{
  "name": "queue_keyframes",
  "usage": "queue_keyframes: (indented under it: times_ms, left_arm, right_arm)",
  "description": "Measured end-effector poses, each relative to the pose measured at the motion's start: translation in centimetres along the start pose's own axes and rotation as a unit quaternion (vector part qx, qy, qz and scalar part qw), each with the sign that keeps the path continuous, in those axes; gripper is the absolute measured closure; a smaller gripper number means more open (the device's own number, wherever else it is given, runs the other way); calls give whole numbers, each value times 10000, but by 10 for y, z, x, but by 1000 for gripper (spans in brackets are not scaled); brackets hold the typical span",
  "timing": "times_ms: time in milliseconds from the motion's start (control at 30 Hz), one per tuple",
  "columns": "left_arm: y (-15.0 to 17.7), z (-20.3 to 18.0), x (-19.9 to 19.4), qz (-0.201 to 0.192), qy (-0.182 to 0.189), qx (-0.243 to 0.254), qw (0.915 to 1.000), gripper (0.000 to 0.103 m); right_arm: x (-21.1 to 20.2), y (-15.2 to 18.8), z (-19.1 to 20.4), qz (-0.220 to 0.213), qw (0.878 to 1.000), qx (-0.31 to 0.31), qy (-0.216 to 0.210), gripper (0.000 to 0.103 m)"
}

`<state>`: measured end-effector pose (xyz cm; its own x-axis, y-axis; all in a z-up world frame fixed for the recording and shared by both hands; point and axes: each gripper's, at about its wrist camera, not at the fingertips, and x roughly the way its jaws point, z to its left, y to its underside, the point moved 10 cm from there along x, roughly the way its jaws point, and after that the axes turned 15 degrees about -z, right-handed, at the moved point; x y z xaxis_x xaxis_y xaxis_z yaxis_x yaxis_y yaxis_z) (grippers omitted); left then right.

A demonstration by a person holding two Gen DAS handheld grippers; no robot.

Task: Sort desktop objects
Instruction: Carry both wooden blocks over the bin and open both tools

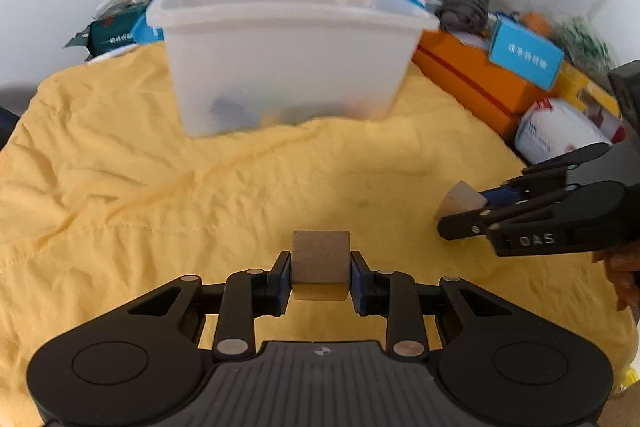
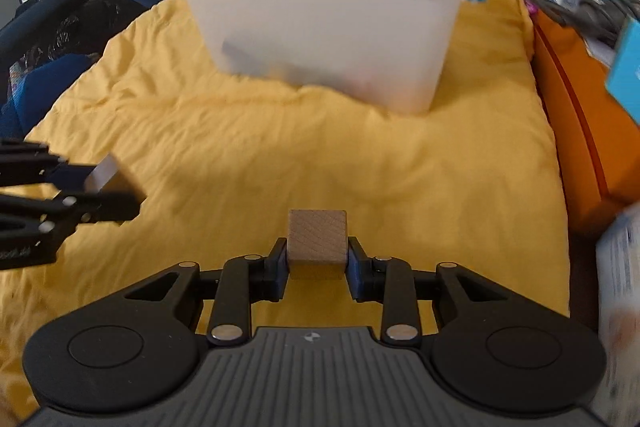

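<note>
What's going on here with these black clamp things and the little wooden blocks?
A person holds a gripper in each hand. The left gripper is shut on a wooden cube, and the right gripper on another wooden cube. Both hang over a yellow cloth, facing a translucent white bin with a few items inside.
</note>
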<state>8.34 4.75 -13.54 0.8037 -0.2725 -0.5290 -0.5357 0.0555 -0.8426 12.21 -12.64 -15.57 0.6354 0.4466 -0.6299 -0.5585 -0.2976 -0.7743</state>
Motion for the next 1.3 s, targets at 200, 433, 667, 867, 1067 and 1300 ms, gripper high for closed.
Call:
queue_keyframes:
  times_ms: [200,433,667,867,1067,1300]
  left_arm:
    - [24,-7,3,271,53,15,9996,71]
    - [21,-13,0,215,53,49,9997,71]
    - [-44,0,-9,-438,-13,3,9990,71]
    - [-133,16,4,-1266,-182,319,9913,71]
    - [-201,20,28,-1625,-264,696,9839,71]
    - [-214,35,89,-1213,-449,486,9904,71]
  right_arm:
    - [-5,20,6,134,9998,163,30,71]
    - [-8,22,8,87,9999,92,66,71]
    - [-14,-4,10,-192,9998,-49,74,71]
    - [-23,-99,-14,-1219,9920,86,328,71]
    - [-7,-163,-33,-1572,9861,-13,536,71]
    - [39,-196,-40,-1339,9892,86,585,71]
